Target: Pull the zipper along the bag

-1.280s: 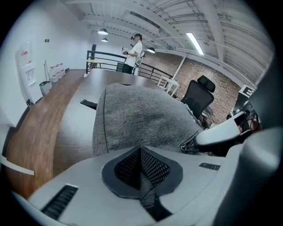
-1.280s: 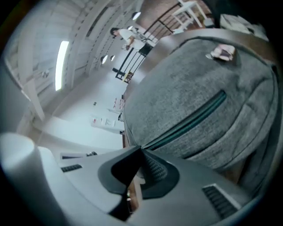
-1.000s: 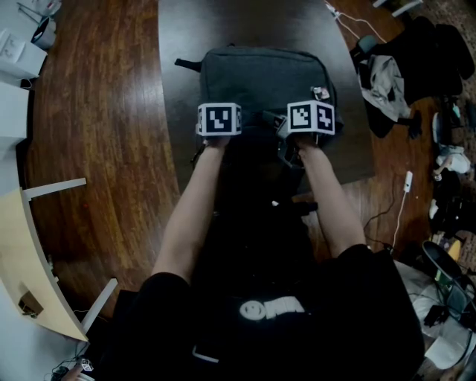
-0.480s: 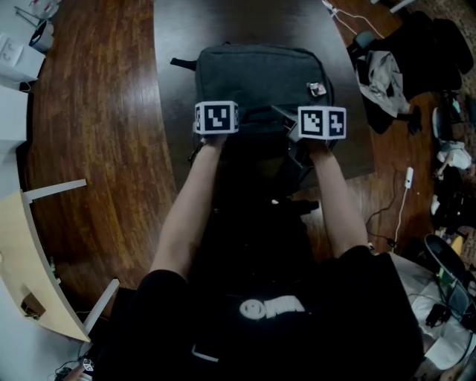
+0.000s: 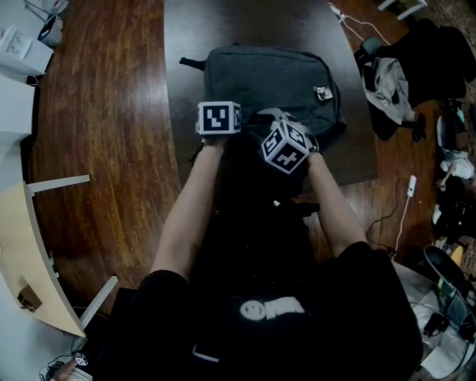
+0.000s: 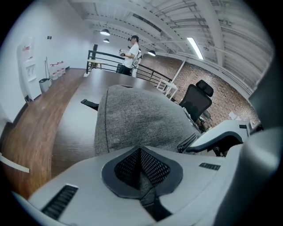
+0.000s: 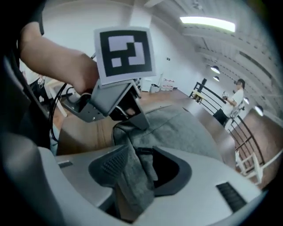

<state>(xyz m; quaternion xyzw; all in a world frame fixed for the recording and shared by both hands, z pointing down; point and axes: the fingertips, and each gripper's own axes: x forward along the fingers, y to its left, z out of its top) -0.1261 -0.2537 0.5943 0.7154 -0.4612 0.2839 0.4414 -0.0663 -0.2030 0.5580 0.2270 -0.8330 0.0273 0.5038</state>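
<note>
The left gripper (image 6: 141, 171) is pinched on a fold of the single dark grey fabric backpack (image 5: 268, 74). The right gripper (image 7: 143, 170), its jaws just opened wide, has loose grey cloth between them, seemingly touching one pad only. The backpack lies upper centre in the head view on one dark table (image 5: 223, 30).

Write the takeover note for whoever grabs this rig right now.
Left hand-held gripper: shut on the near edge of the grey fabric backpack, which lies flat on the dark table.
Right hand-held gripper: jaws have just been opening; a fold of the bag's fabric lies between them, not pinched.
Done: how far the zipper has run can't be told.
Left: probably find and grip the zipper pull, then draw it along.
</note>
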